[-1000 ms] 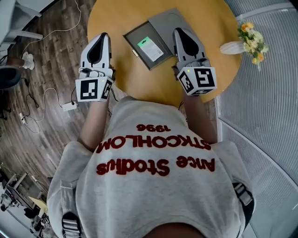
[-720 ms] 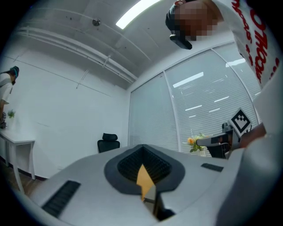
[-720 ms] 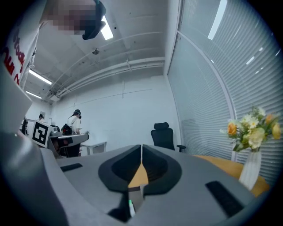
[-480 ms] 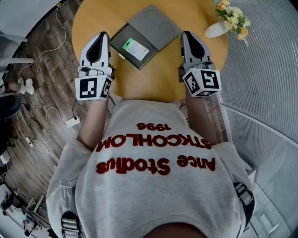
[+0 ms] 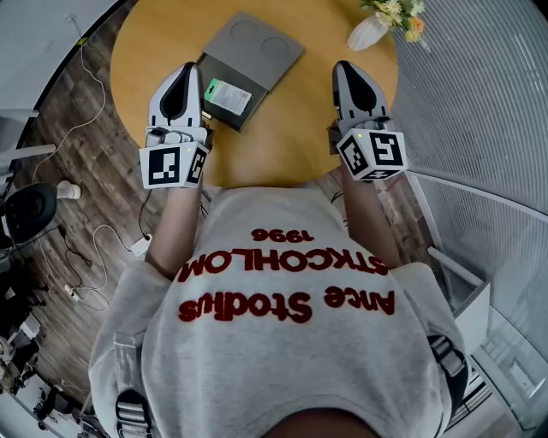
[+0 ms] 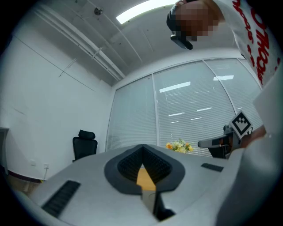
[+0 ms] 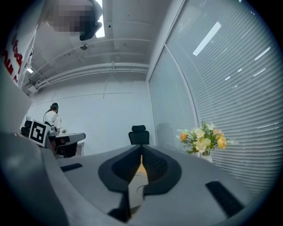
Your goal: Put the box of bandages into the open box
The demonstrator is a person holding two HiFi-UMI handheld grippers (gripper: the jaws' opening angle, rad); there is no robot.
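Note:
A grey open box [image 5: 208, 71] lies on the round orange table [image 5: 291, 128], its lid [image 5: 257, 50] folded back to the far side. The white and green box of bandages [image 5: 228, 96] lies flat inside its dark tray. My left gripper [image 5: 190, 67] hovers at the table's near left edge, just left of the tray, jaws shut and empty [image 6: 143, 174]. At the near right of the table, well apart from the box, my right gripper [image 5: 344, 65] is also shut and empty [image 7: 138, 176]. Both point away from me.
A white vase of flowers [image 5: 381, 21] stands at the table's far right edge, and shows as flowers [image 7: 202, 139] in the right gripper view. Wooden floor with cables [image 5: 77, 231] lies left. A black office chair [image 6: 84, 143] and window blinds [image 6: 194, 110] are beyond. A person [image 7: 52, 117] stands far off.
In the head view the table, box and vase have slid left and upward as the view swung. Both grippers kept their place and stayed shut.

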